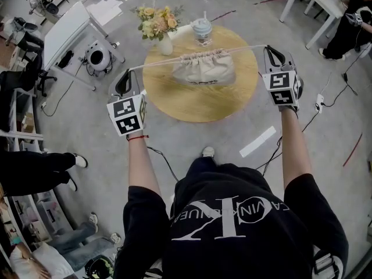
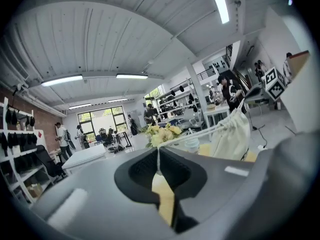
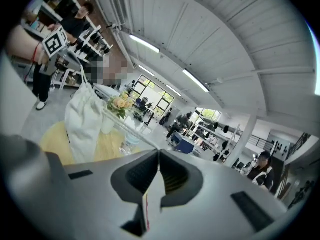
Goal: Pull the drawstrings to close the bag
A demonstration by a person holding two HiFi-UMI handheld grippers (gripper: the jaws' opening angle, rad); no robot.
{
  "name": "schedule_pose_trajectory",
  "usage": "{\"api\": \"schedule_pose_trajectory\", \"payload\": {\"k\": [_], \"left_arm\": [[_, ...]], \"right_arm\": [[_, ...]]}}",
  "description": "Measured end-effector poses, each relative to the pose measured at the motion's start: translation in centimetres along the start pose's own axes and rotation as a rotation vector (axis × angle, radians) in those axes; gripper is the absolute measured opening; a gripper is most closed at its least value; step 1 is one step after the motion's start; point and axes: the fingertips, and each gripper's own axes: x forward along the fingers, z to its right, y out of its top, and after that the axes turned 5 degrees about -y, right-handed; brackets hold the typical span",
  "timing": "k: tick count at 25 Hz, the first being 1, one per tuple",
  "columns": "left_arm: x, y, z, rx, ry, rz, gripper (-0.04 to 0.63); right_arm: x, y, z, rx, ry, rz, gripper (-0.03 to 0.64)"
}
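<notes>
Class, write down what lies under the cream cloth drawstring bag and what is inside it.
Under the cream cloth drawstring bag is the round wooden table. Its gathered mouth hides any contents, and the bag covers the tabletop directly beneath.

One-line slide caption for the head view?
The left gripper and right gripper hold the drawstrings taut to either side; the cream bag's mouth is gathered, round table beneath.

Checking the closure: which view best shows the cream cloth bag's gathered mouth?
Head view: the cream cloth drawstring bag shows whole, mouth gathered on taut white drawstrings. Both gripper views show the bag side-on.
</notes>
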Motion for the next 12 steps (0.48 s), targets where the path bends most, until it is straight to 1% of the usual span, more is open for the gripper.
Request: {"api": "schedule_pose_trajectory", "payload": {"k": [3,6,12], "left_arm": [[0.4,1.0,0.2,-0.078,-0.028,0.048,0.018],[0.3,1.4,0.8,-0.130,-0.052,0.086,0.018],[0.0,2.9,2.0,-0.141,-0.055,0.146,0.018]], "right_arm": [[0.2,0.5,0.1,0.119,0.018,0.013,0.023],[-0.3,1.2,-0.3,0.196,0.046,0.036,0.023],[-1.0,3.2,-0.6,0.283,0.071,0.093,0.023]]}}
